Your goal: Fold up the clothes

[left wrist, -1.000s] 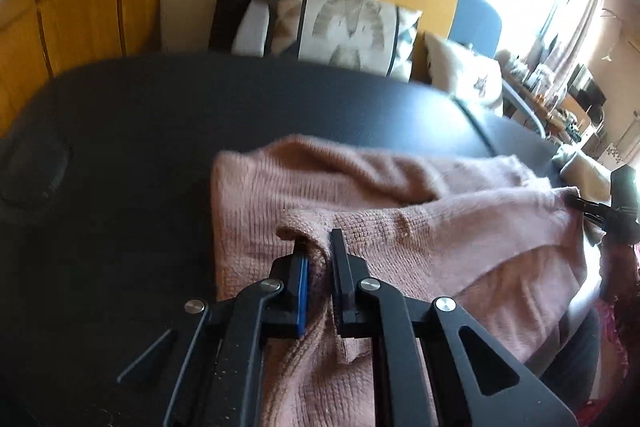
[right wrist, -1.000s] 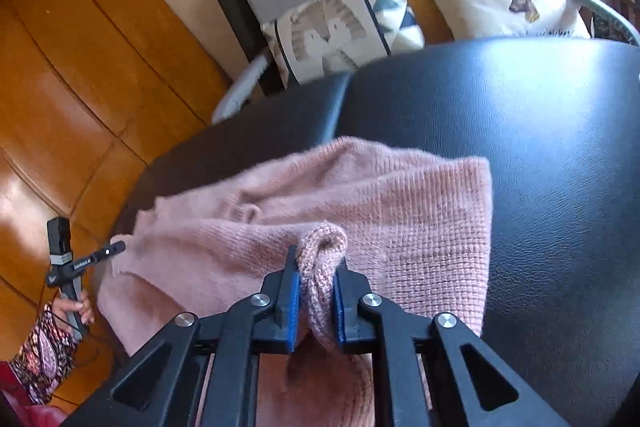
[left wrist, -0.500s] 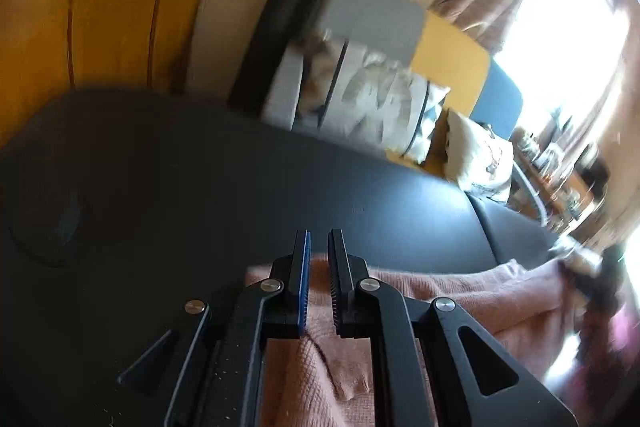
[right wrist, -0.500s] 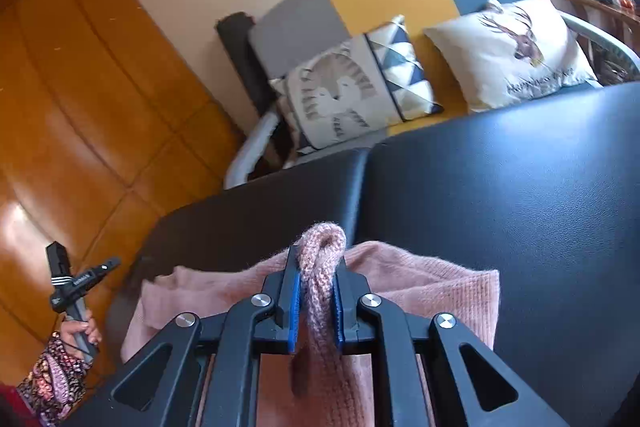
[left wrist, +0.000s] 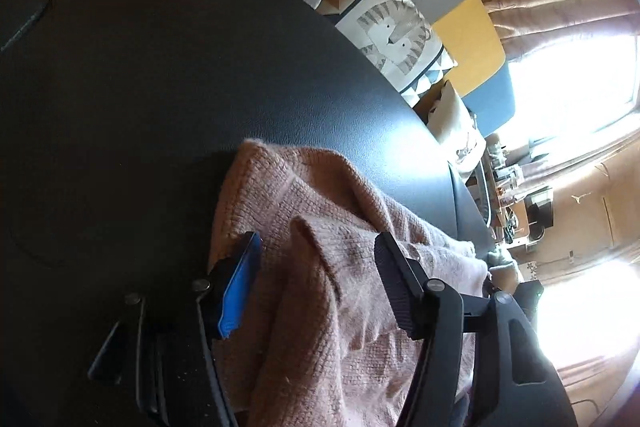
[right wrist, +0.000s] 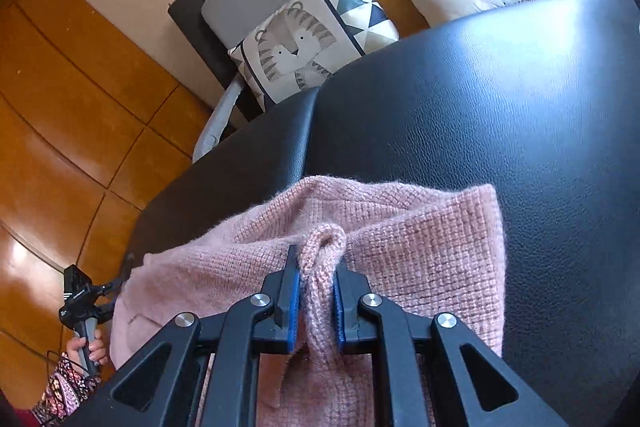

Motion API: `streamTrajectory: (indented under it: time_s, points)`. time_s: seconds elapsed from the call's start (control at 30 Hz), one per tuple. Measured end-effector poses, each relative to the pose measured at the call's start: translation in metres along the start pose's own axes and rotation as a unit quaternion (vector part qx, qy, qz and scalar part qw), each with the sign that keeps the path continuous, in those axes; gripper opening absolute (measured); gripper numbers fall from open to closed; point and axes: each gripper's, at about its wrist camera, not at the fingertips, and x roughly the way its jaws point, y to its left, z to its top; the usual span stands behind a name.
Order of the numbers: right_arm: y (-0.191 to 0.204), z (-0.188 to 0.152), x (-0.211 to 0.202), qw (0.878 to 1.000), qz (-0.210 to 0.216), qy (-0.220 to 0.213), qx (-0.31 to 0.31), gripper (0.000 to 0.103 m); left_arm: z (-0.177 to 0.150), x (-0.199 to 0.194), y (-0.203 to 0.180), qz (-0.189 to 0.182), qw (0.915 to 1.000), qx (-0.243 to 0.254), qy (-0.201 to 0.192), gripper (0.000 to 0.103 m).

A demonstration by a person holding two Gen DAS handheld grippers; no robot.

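Left gripper [left wrist: 316,247]: jaws opening, sweater [left wrist: 320,307] fold loose between the fingers, untouched. Right gripper [right wrist: 316,267]: nearly closed, pinching a sweater fold between its pads.

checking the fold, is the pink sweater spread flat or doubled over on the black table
Doubled over. The pink sweater lies in overlapping layers on the black table, with a bunched fold pinched in the right gripper.
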Motion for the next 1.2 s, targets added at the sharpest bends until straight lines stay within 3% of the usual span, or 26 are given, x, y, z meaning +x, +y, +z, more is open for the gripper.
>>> streamTrajectory:
  time_s: [0.2,0.23,0.27,0.3,0.4,0.6,0.7,0.8,0.93,0.97,1.07,1.1,1.13,1.2]
  points:
    - [-0.003,-0.003,0.000,1.000,0.007,-0.005,0.008,0.012,-0.005,0.003,-0.012,0.031,0.9985,0.045,0.006,0.062]
    - [-0.003,-0.003,0.000,1.000,0.007,-0.006,0.008,0.012,-0.006,0.002,-0.016,0.034,0.9979,0.055,-0.002,0.057]
    - [-0.002,-0.004,0.000,1.000,0.006,-0.007,0.007,0.012,-0.008,0.002,-0.021,0.040,0.9969,0.066,-0.013,0.023]
    - [-0.001,-0.004,0.000,1.000,0.004,-0.008,0.004,0.012,-0.009,0.002,-0.025,0.044,0.9962,0.074,-0.014,0.006]
    - [0.004,-0.005,-0.006,1.000,-0.006,-0.016,-0.004,0.012,-0.012,-0.008,-0.042,0.037,0.9936,0.102,-0.034,0.007]
    - [0.033,0.007,-0.044,0.997,0.010,-0.066,-0.030,0.012,-0.004,-0.061,-0.071,0.006,0.9842,0.137,-0.112,0.007]
    - [0.043,0.016,-0.054,0.995,0.020,-0.089,-0.036,0.012,0.008,-0.057,-0.069,0.022,0.9817,0.144,-0.123,0.007]
    - [0.038,0.018,-0.039,0.996,-0.001,-0.081,-0.039,0.012,0.016,-0.024,-0.051,0.061,0.9820,0.146,-0.103,0.007]
    - [0.007,0.008,-0.006,0.998,-0.026,-0.051,0.005,0.012,0.014,0.020,-0.023,0.102,0.9853,0.118,-0.068,0.008]
    - [-0.001,0.004,0.001,0.998,-0.030,-0.047,0.018,0.012,0.013,0.028,-0.017,0.109,0.9861,0.109,-0.062,0.013]
    - [-0.012,0.000,0.004,0.997,-0.023,-0.051,0.044,0.015,0.019,0.022,-0.004,0.072,0.9943,0.058,-0.054,0.020]
    - [-0.011,0.002,0.002,0.998,-0.024,-0.049,0.044,0.021,0.022,0.018,0.000,0.067,0.9959,0.038,-0.046,0.022]
    - [-0.010,0.004,-0.001,0.998,-0.030,-0.047,0.042,0.024,0.025,0.013,0.003,0.065,0.9968,0.019,-0.041,0.022]
    - [-0.002,0.008,-0.016,0.995,-0.065,-0.068,0.033,0.025,0.029,-0.010,0.005,0.090,0.9930,-0.004,-0.076,0.022]
